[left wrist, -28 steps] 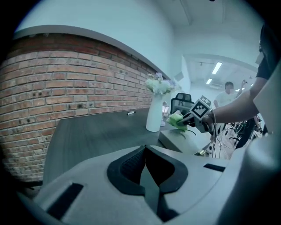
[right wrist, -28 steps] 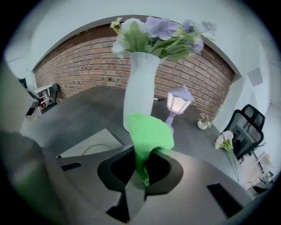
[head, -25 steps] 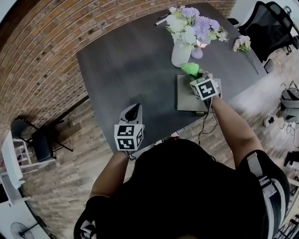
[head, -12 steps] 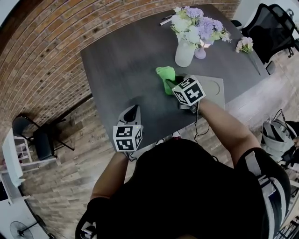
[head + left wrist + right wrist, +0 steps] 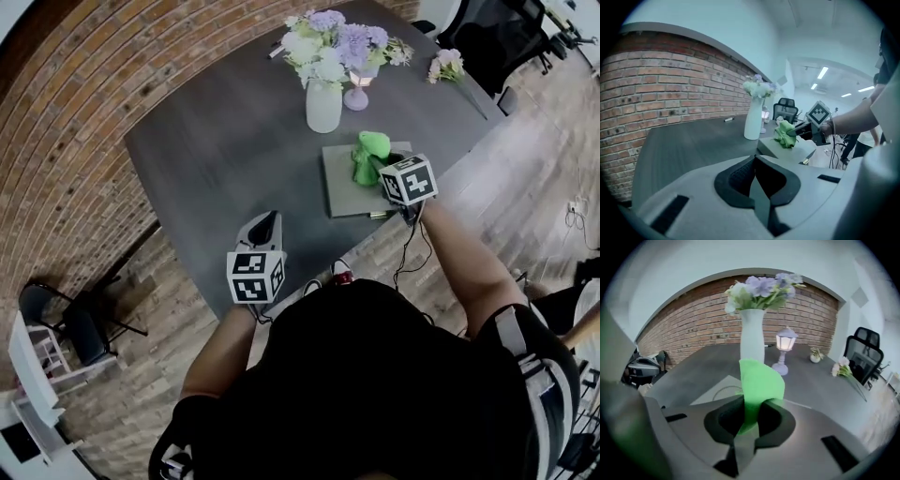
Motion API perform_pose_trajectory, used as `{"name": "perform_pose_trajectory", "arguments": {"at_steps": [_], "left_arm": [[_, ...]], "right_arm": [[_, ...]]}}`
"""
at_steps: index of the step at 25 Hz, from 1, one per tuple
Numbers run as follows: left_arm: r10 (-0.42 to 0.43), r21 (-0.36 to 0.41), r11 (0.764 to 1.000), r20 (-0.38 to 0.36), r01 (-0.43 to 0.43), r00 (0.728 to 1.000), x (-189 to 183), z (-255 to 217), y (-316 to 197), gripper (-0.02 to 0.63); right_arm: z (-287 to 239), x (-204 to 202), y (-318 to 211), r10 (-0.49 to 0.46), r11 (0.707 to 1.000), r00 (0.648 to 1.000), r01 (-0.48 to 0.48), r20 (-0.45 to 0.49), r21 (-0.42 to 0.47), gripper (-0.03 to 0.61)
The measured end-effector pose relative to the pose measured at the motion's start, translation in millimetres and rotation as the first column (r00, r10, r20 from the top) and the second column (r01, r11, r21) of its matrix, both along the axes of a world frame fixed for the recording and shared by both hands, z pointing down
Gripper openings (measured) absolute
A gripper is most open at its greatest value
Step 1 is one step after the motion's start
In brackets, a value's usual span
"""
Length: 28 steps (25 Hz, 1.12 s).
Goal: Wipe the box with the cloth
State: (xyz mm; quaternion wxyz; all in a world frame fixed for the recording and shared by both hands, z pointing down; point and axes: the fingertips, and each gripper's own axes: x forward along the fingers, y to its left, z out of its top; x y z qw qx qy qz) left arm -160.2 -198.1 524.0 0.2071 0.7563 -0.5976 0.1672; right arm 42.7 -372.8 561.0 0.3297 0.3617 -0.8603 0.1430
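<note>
The right gripper has its jaws clamped on the green cloth, which is bunched on top of the flat grey box. A white vase of flowers stands just beyond the box. The left gripper is well off to the box's left, its jaws pressed together with nothing between them.

an office: brick wall, dark meeting table, swivel chair, ceiling strip lights.

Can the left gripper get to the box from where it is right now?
Probably yes. Only bare table lies between the left gripper and the box's near left edge. The right gripper, shut on the cloth, takes up the box's right side.
</note>
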Motion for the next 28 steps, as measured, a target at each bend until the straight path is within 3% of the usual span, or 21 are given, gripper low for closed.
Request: {"name": "perform_pose_trajectory", "arguments": {"at_steps": [3, 8, 14, 16, 20, 24, 28], "left_arm": [[0.055, 0.006, 0.998, -0.002, -0.055, 0.998, 19, -1, -12, 0.009], [0.126, 0.009, 0.992, -0.005, -0.126, 0.992, 47, -1, -22, 0.008], [0.164, 0.027, 0.986, -0.004, -0.164, 0.986, 62, -7, -29, 0.008], [0.167, 0.032, 0.986, -0.005, -0.167, 0.986, 63, -10, -29, 0.008], [0.160, 0.027, 0.987, -0.004, -0.159, 0.987, 61, -10, -20, 0.008], [0.112, 0.023, 0.993, -0.002, -0.112, 0.994, 42, -10, -7, 0.008], [0.050, 0.026, 0.998, -0.007, -0.050, 0.999, 17, -12, 8, 0.009]], "right_arm": [[5, 56, -8, 0.115, 0.993, 0.993, -0.114, -0.041, 0.010, 0.044], [6, 140, -8, 0.294, 0.956, 0.951, -0.292, -0.092, 0.028, 0.044], [-11, 191, -7, 0.410, 0.912, 0.903, -0.402, -0.130, 0.084, 0.043], [-15, 187, -6, 0.399, 0.916, 0.903, -0.384, -0.158, 0.118, 0.043], [-11, 141, 6, 0.281, 0.957, 0.941, -0.261, -0.186, 0.128, 0.043], [1, 78, 24, 0.140, 0.988, 0.964, -0.122, -0.225, 0.093, 0.044], [8, 18, 46, 0.032, 0.999, 0.982, -0.026, -0.186, 0.032, 0.043]]}}
